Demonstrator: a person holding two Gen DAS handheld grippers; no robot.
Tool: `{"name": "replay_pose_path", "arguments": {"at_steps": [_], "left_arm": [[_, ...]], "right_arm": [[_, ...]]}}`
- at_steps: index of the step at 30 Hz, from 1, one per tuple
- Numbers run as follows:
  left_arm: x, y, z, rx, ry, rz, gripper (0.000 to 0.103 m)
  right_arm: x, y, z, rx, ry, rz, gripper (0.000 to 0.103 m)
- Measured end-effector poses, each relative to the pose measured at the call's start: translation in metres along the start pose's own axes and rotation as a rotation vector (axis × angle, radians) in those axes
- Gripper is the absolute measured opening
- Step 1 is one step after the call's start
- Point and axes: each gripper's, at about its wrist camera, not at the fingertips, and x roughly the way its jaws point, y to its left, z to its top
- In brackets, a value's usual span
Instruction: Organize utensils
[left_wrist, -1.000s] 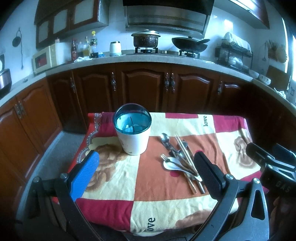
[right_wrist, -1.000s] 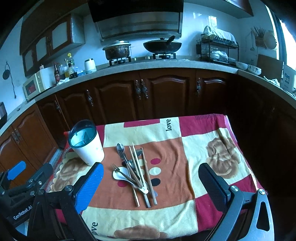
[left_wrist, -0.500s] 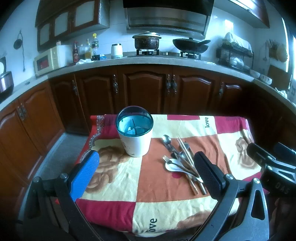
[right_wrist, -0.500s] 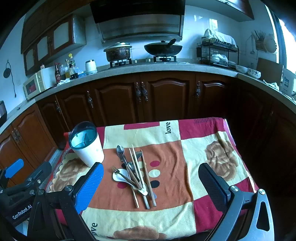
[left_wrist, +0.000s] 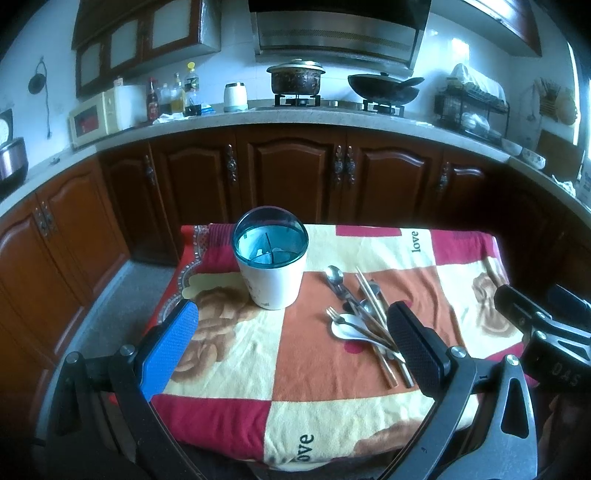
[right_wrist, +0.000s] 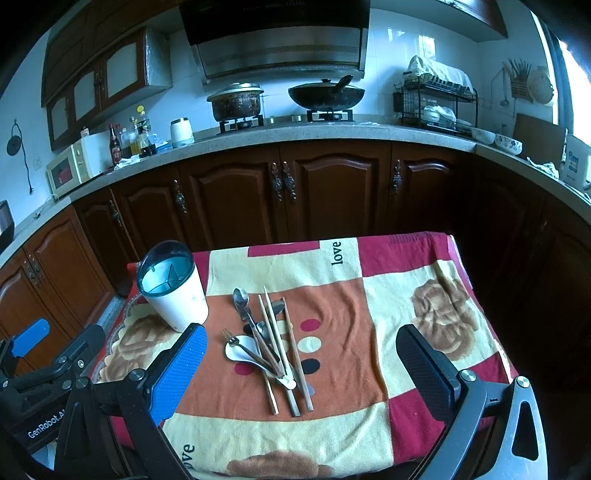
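Note:
A white utensil holder with a teal divided rim (left_wrist: 271, 264) stands upright on the patterned cloth at the table's left; it also shows in the right wrist view (right_wrist: 171, 286). Beside it on the right lies a pile of utensils (left_wrist: 364, 317): a metal spoon (right_wrist: 241, 300), a fork (right_wrist: 236, 343), a white ceramic spoon (right_wrist: 240, 352) and wooden chopsticks (right_wrist: 280, 350). My left gripper (left_wrist: 291, 347) is open and empty, above the table's near edge. My right gripper (right_wrist: 303, 365) is open and empty, its blue pad near the pile.
The small table (right_wrist: 406, 295) is covered by a red, orange and cream cloth. Dark wooden cabinets (left_wrist: 295, 177) curve behind it, under a counter with a pot (left_wrist: 295, 77), a wok and a dish rack. Floor lies to the left.
Both grippers have drawn back and risen slightly; the table looks a little farther and lower. Nothing on the table has moved.

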Motion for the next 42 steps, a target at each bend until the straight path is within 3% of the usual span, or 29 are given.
{"name": "replay_pose_path", "arguments": {"at_steps": [42], "left_arm": [[0.014, 0.000, -0.005, -0.013, 0.039, 0.012, 0.102]], "right_arm": [[0.022, 0.000, -0.009, 0.005, 0.065, 0.032, 0.102]]}}
